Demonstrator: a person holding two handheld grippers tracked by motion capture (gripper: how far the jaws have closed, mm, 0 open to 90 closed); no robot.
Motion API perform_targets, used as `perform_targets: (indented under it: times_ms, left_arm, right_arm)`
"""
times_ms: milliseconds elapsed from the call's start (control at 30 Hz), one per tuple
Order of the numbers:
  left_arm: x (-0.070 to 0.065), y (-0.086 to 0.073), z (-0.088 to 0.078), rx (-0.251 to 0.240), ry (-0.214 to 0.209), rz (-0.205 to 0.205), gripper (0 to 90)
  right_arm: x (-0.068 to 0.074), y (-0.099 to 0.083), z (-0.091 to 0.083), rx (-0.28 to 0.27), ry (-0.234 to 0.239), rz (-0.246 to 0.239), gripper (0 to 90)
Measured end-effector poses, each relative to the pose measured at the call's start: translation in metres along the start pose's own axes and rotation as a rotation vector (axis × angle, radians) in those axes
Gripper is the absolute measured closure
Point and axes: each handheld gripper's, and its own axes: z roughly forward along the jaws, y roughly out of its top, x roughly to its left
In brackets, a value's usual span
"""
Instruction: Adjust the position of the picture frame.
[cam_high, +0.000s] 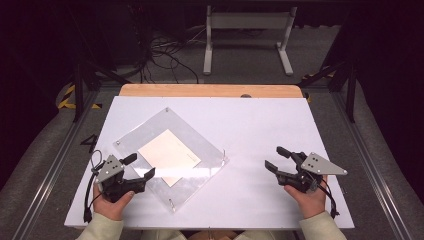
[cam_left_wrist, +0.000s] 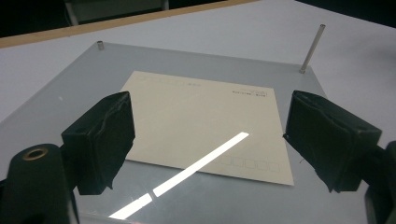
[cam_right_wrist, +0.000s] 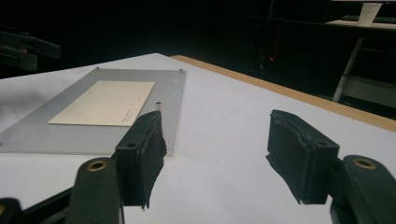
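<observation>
So we're sitting with both sets of jaws spread wide and nothing between them. Our left gripper is hovering over the near-left corner of the clear acrylic plate, and in the left gripper view the cream postcard is lying dead ahead at 12 o'clock, framed right between the two black pads, a little farther out than the tips. It's lying flat, with its long axis running across the jaws from about 9 to 3 o'clock, tilted a touch, so the near long edge is what's facing us. Can't tell from here whether the card is lying on top of the plate or sandwiched under it; the ceiling light streak is glaring over both. Our right gripper is hanging over bare white table, well apart from the plate, with the card off at roughly 10 o'clock in the right gripper view. So the left hand is clearly the nearer one, and we're guessing it's the one going in for the card. Going outward: the plate is sitting turned like a diamond on the table, with thin metal pins standing at its corners, one tall pin at about 1 o'clock from the left jaws. The plate is acting as the only holder here, and the postcard is all it's carrying.
</observation>
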Motion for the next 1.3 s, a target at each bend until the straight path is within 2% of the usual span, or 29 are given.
perform_targets:
  times_ms: [133,367,633,700,800,900,1067,1300]
  left_arm:
    - [0.000,0.001,0.000,0.003,0.012,-0.005,16.6]
    - [-0.001,0.001,0.000,0.006,0.008,-0.003,16.6]
    - [-0.001,0.002,0.000,0.003,0.010,-0.001,16.6]
    - [-0.001,0.002,0.000,0.004,0.012,0.000,16.6]
    - [0.000,0.002,0.000,0.004,0.014,0.004,16.6]
    - [0.000,0.002,0.000,0.008,0.013,0.003,16.6]
    - [0.000,0.003,0.001,0.005,0.010,0.005,16.6]
    - [0.001,0.002,0.002,0.008,0.009,0.004,16.6]
  right_arm:
    - [0.003,0.004,0.003,0.008,0.017,-0.005,35.9]
    - [0.006,0.010,0.010,0.007,0.041,0.003,35.9]
    - [0.016,0.023,0.032,0.006,0.098,-0.010,35.0]
    - [0.022,0.028,0.043,0.009,0.129,-0.014,34.4]
    - [0.027,0.031,0.057,0.026,0.145,-0.010,34.3]
    - [0.031,0.032,0.071,0.058,0.155,-0.007,34.3]
    - [0.034,0.035,0.089,0.067,0.162,-0.002,35.3]
    - [0.036,0.033,0.108,0.091,0.167,0.004,42.5]
